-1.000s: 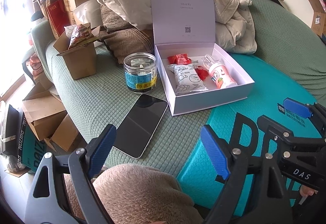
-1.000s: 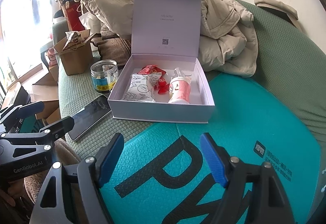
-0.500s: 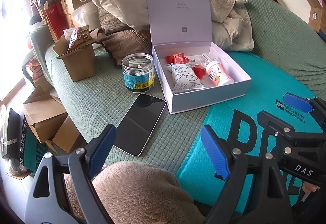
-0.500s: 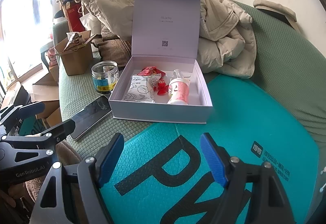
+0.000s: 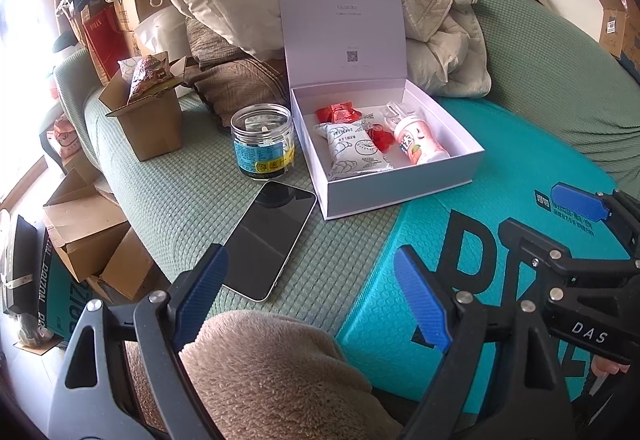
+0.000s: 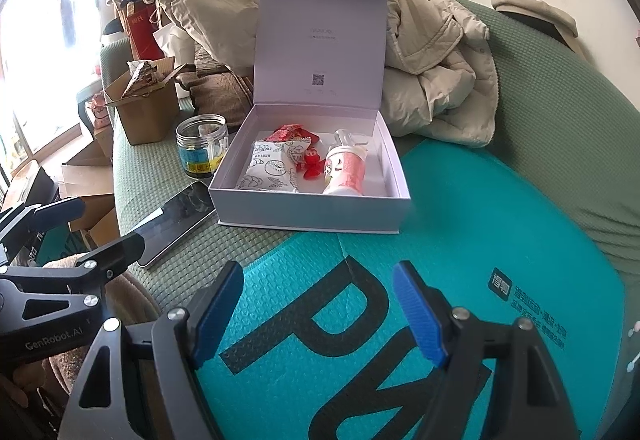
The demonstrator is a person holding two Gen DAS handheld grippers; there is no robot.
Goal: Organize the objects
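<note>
White box [image 5: 384, 143], phone [image 5: 272, 240] unmoved; both tools [image 5: 312, 304] [image 6: 320, 316] released, empty as before

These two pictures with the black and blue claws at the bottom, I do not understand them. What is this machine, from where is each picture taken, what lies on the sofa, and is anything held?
There is no robot here. A person holds a two-finger hand tool in each hand, and each tool carries a wide-angle camera looking forward along its fingers. One picture is from the left gripper, the other from the right gripper; each tool also appears at the edge of the other's picture.

On the green sofa stands an open white box, its lid upright. Inside lie a white snack packet, red wrapped sweets and a small pink bottle on its side. Beside the box stand a clear jar and, nearer, a dark phone. A teal mat covers part of the seat.

Both grippers are open and hold nothing.
</note>
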